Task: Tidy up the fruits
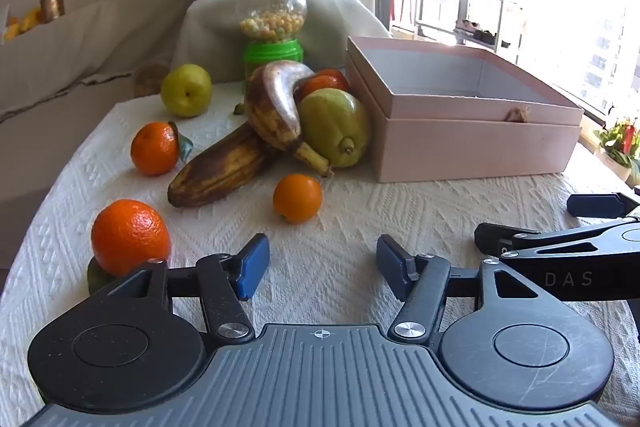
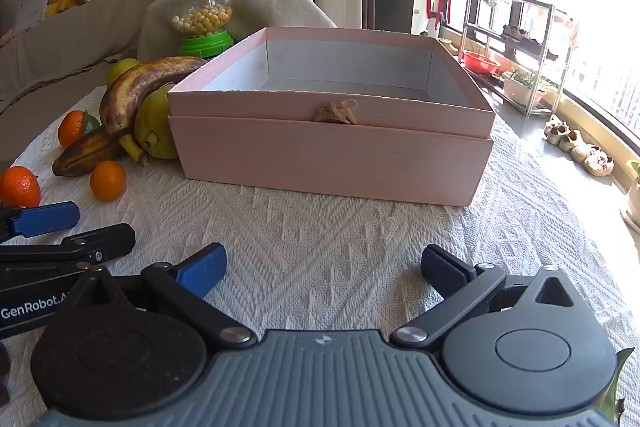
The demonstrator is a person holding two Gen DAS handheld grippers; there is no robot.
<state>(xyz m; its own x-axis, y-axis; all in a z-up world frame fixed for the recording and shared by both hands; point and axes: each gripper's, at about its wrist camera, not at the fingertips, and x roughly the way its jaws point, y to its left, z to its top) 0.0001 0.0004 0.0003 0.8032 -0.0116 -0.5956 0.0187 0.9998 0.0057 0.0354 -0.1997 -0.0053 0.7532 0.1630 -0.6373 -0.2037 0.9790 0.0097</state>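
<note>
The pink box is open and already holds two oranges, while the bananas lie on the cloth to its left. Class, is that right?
Not quite. The pink box is open, but the right wrist view shows it holds no oranges. The bananas do lie left of it.

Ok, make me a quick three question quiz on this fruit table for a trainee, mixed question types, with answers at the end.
1. True or false: the pink box already holds fruit.
2. Multiple choice: the upper banana leans on A) the green pear B) the candy dispenser C) the box.
3. Fill in: both the left gripper and the right gripper are ____, holding nothing.

Key: 1 false, no fruit shows in the part of the inside that is visible. 2 A. 3 open.
</note>
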